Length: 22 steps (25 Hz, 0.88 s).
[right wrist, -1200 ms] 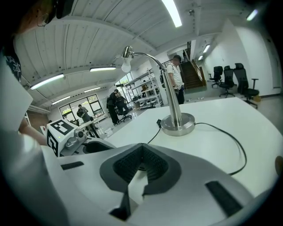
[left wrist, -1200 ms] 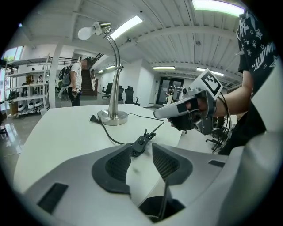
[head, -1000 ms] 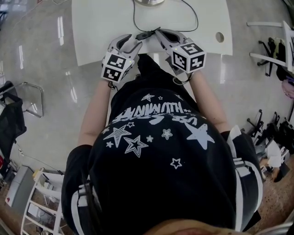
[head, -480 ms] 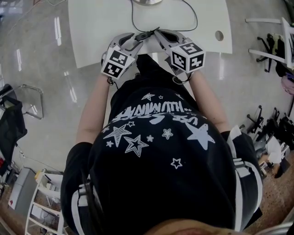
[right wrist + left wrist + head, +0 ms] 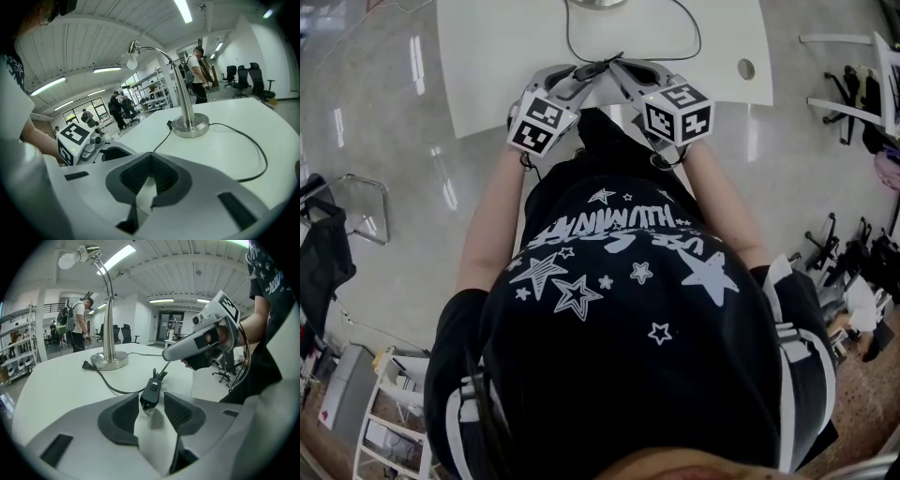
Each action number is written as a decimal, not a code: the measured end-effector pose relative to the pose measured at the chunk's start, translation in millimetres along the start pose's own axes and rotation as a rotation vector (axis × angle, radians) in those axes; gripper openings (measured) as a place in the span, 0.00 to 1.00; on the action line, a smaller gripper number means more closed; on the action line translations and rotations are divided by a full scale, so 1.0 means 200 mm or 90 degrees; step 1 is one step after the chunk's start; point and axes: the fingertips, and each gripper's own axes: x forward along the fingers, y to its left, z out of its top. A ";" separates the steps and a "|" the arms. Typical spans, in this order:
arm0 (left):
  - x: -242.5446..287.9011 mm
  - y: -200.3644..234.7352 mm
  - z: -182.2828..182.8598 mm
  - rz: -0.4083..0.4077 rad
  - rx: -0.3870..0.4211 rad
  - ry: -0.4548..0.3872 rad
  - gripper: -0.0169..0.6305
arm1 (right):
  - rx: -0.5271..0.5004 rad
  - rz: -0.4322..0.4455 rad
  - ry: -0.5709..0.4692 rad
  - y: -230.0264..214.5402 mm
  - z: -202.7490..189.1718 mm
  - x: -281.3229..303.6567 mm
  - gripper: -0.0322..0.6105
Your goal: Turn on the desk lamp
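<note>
Left gripper (image 5: 151, 406): you're holding jaws apart, inline switch (image 5: 151, 392) lying between tips (desk lamp (image 5: 108, 310) standing beyond). Right gripper (image 5: 150, 161): jaws pressing together, gripping nothing.

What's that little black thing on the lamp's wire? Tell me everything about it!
It is the switch, a small black oblong box that looks like plastic, with a little button on top. A black cord leaves both its ends. It lies flat on the white table, with its near end between the left gripper's parted jaws; I can't tell whether they touch it. The right gripper's shut tip hovers just past its far end.
</note>
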 end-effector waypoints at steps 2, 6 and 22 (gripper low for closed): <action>0.00 -0.01 0.01 0.002 0.002 0.002 0.29 | 0.001 -0.001 -0.001 0.00 0.00 -0.02 0.06; -0.01 0.00 0.02 0.003 -0.002 0.008 0.24 | 0.000 0.000 0.001 0.01 0.00 -0.03 0.06; -0.01 -0.02 0.03 -0.003 -0.015 0.019 0.24 | -0.050 0.028 0.075 0.06 -0.11 0.13 0.06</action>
